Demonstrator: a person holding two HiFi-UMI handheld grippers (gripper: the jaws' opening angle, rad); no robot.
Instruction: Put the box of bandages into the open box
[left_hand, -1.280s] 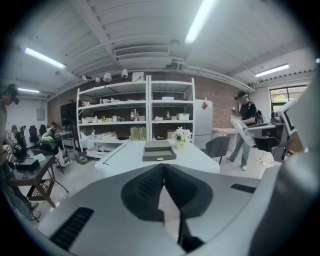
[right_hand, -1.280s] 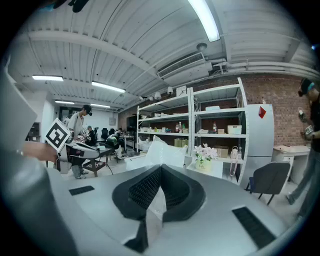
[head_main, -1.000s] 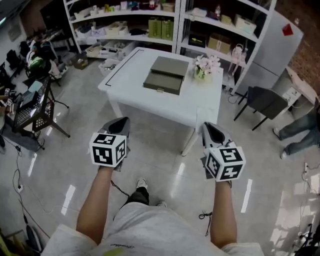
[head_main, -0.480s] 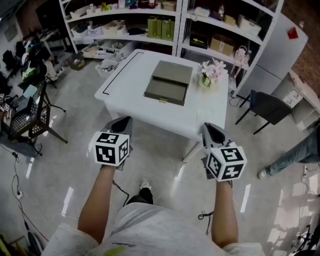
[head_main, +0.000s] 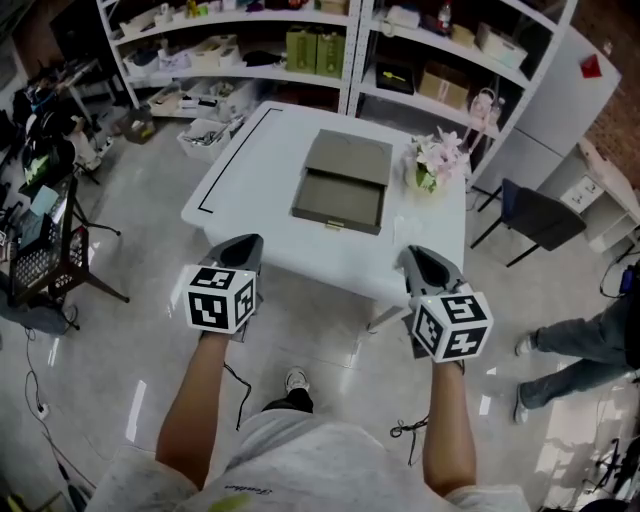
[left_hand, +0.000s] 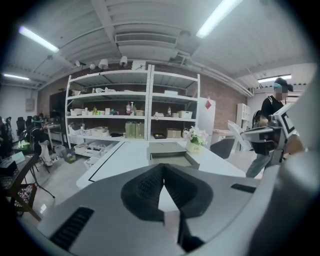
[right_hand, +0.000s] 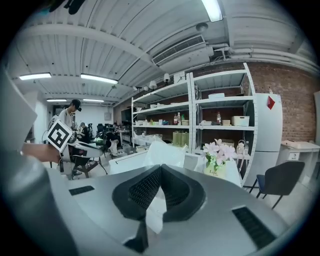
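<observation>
**Left tongs** (left_hand: 163, 167): clenched. The two ribbed pads meet at the tips, with nothing between them.

**Right tongs** (right_hand: 160, 168): likewise clenched and empty.

Both tongs are held level in front of the worktop (head_main: 250, 165). They are well apart from each other and short of its near edge.

**Open box** (head_main: 338, 197): olive-grey, shallow and rectangular, resting near the middle of the white worktop. The tray faces the person. The lid (head_main: 348, 157) lies flat behind the tray and touches it along the rear edge. A small pale clasp (head_main: 333, 226) shows at the middle of the tray's front wall.

**Box of bandages**: cannot be identified with certainty. In the right gripper view a white angular shape (right_hand: 165, 151) rises from the worktop beyond the tips of the tongs. Whether this is the box cannot be told.

**Surroundings**:
- A pot of pale pink flowers (head_main: 432, 170) stands on the worktop to the right of the open box, apart from it.
- A black line (head_main: 228, 155) runs along the worktop's left and far margins.
- White shelving (head_main: 330, 45) stands behind the worktop.
- A dark chair (head_main: 530, 215) stands to its right.
</observation>
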